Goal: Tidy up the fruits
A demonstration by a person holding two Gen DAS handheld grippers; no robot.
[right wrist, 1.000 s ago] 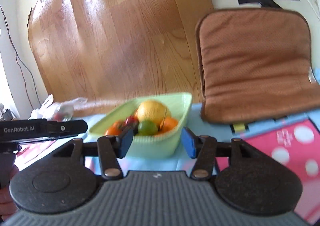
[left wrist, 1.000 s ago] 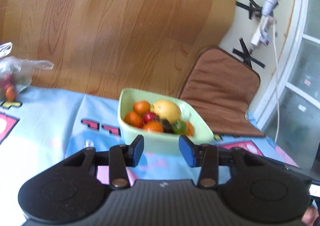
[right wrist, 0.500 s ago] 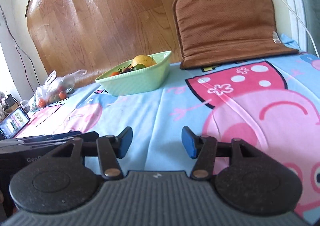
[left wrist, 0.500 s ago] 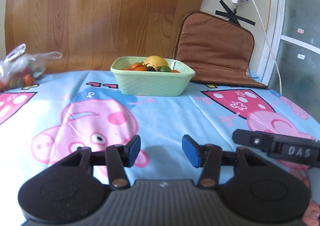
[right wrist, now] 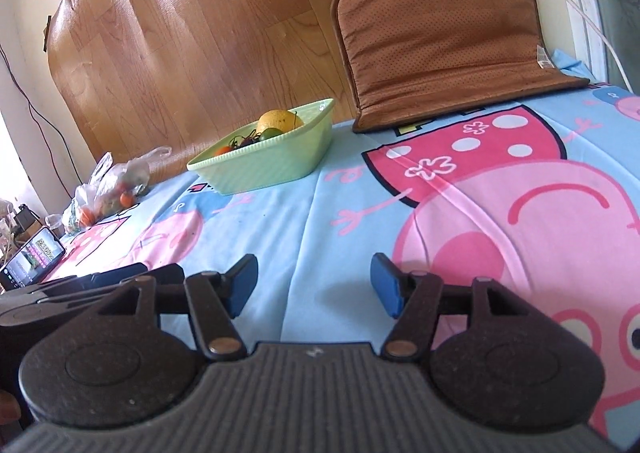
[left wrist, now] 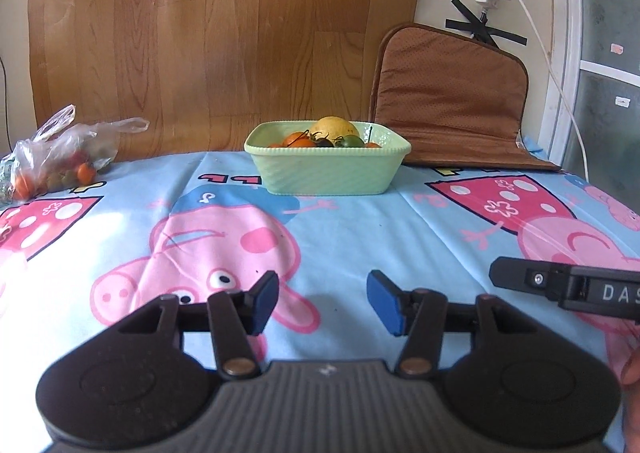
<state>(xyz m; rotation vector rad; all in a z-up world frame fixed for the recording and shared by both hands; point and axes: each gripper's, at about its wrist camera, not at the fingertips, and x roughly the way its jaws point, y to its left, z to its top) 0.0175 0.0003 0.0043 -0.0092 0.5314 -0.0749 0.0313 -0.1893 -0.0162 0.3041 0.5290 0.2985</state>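
Note:
A pale green bowl (left wrist: 328,169) stands at the far side of the cartoon-print tablecloth. It holds a yellow fruit (left wrist: 335,127), small orange, red and green fruits. It also shows in the right wrist view (right wrist: 272,161). A clear plastic bag of small fruits (left wrist: 52,165) lies at the far left; it also shows in the right wrist view (right wrist: 112,189). My left gripper (left wrist: 323,303) is open and empty, low over the cloth, well short of the bowl. My right gripper (right wrist: 314,285) is open and empty, near the front.
A brown padded cushion (left wrist: 452,101) leans on the wall right of the bowl. A wood-pattern sheet (left wrist: 200,33) covers the wall behind. A phone (right wrist: 32,257) lies at the left table edge. The right gripper's body (left wrist: 568,285) shows at right.
Both grippers have drawn back from just in front of the bowl to the near side of the table and dropped low. Their jaws stay open and empty.

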